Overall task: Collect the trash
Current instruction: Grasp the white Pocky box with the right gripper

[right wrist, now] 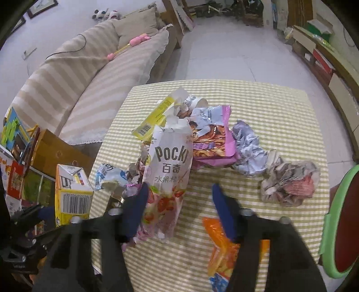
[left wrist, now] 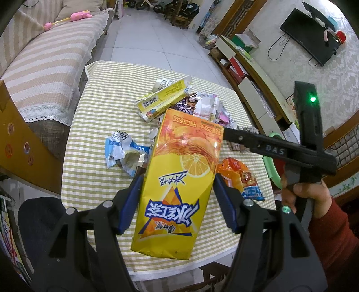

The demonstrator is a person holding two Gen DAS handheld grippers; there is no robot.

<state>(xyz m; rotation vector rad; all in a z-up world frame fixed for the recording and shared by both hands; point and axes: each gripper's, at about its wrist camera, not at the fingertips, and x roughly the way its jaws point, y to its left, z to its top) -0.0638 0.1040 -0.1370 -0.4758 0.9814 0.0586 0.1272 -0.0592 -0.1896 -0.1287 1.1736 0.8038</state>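
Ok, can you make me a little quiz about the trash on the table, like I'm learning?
1. True or false: the left claw is shut on the yellow drink carton.
2. Pick one. The right claw is: A) open, at the Pocky wrapper; B) shut on a paper ball; C) holding a spoon.
3. Fill the gap: the pink toy lies on the striped ____.

Key: 1 true; 2 A; 3 sofa.
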